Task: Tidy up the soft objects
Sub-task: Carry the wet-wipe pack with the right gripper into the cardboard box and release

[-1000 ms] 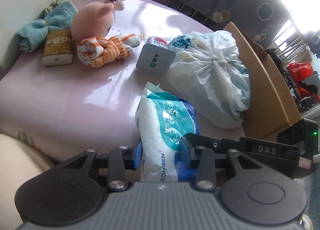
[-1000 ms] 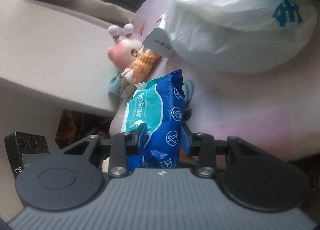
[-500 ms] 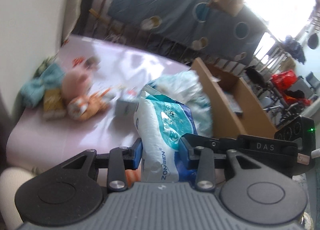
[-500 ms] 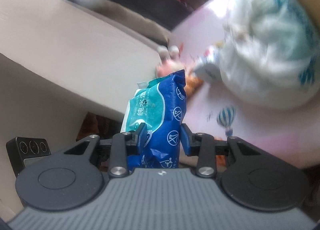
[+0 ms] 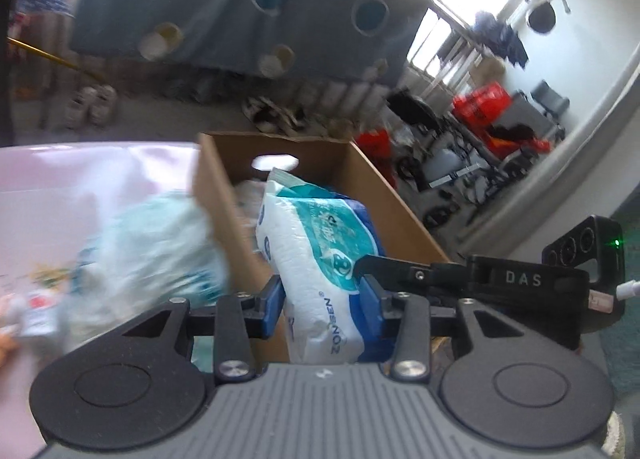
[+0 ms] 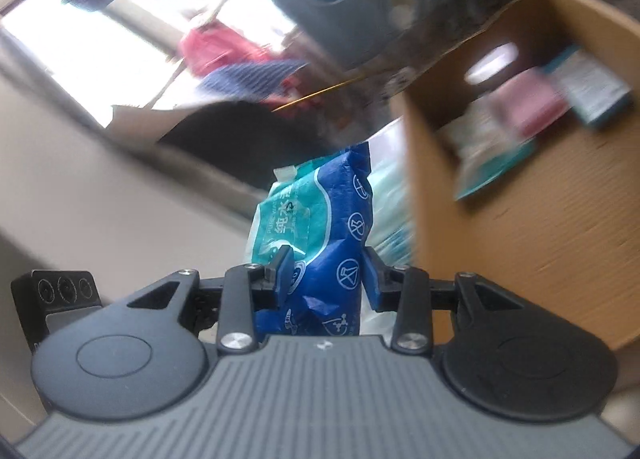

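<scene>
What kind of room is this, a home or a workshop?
Most likely a lived-in home, perhaps next to a balcony or storage corner. A spotted grey blanket hangs as if drying, shoes sit on the floor, and a cardboard box of household packs stands by a pink-covered table.

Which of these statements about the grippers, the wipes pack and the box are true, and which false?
1. The wipes pack sits between the left gripper fingers. True.
2. The right gripper holds nothing. False: it grips the same pack's blue end.
3. The cardboard box is empty. False: packets lie inside.
4. A white plastic bag lies beside the box. True.
</scene>
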